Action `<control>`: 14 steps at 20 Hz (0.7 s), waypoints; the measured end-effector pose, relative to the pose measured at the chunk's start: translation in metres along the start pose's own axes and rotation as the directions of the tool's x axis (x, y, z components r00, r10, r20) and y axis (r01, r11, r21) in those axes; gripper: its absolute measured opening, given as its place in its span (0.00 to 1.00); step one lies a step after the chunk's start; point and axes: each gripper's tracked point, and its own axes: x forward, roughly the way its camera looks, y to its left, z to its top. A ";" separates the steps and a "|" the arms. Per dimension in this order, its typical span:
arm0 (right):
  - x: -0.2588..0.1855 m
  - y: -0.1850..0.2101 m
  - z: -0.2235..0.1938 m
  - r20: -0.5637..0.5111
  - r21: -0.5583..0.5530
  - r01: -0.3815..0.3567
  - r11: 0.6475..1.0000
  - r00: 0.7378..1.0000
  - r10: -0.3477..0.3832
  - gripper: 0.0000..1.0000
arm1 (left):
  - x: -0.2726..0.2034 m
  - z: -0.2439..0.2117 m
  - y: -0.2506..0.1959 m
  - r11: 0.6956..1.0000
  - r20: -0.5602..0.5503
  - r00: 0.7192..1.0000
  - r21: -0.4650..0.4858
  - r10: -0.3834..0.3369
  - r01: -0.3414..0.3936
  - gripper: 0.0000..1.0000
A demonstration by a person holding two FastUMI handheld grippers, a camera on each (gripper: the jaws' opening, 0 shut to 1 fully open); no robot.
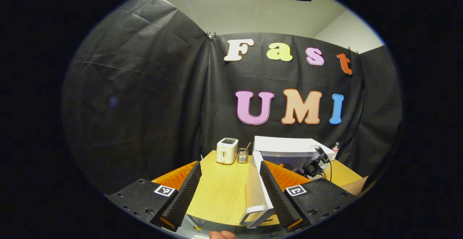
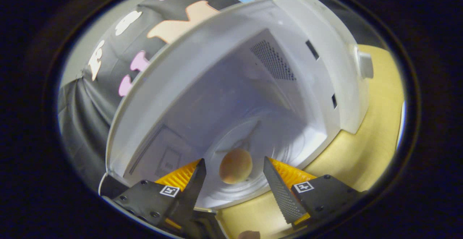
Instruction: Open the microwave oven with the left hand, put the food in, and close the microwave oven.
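Sitting low in the centre of the right gripper view, the food (image 2: 236, 166), a small round tan piece much like a bun or an egg, rests on the turntable (image 2: 275, 148) inside the microwave (image 2: 202, 62), between the right gripper (image 2: 234, 181) fingers but apart from both. That gripper stands wide and holds nothing. I judge the food light and somewhat fragile, with a smooth curved skin that could roll or slip; if it had to be moved, a gentle pinch across its widest part would suit best.

At lower centre of the left gripper view, the door (image 1: 256, 192) stands swung out, edge-on, with its handle (image 1: 253, 214) at the bottom, just beside the left gripper (image 1: 228, 188). This gripper is also wide and empty; the door lies between its fingers without either visibly pressing on it. The door looks stiff and light on its hinge, so a push on the flat panel or a grip at the handle should close it. A toaster (image 1: 226, 150) stands farther back on the table (image 1: 220, 192).
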 end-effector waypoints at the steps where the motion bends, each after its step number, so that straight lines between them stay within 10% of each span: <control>1: -0.010 -0.002 0.001 -0.002 -0.031 -0.009 0.999 1.000 0.009 0.98 | -0.002 -0.003 0.003 1.000 -0.007 1.000 0.016 -0.003 0.004 0.95; 14: -0.160 0.020 0.171 0.202 -0.515 -0.089 0.853 0.954 0.222 0.87 | 0.007 -0.074 0.020 0.992 -0.179 0.982 0.092 -0.066 0.083 0.96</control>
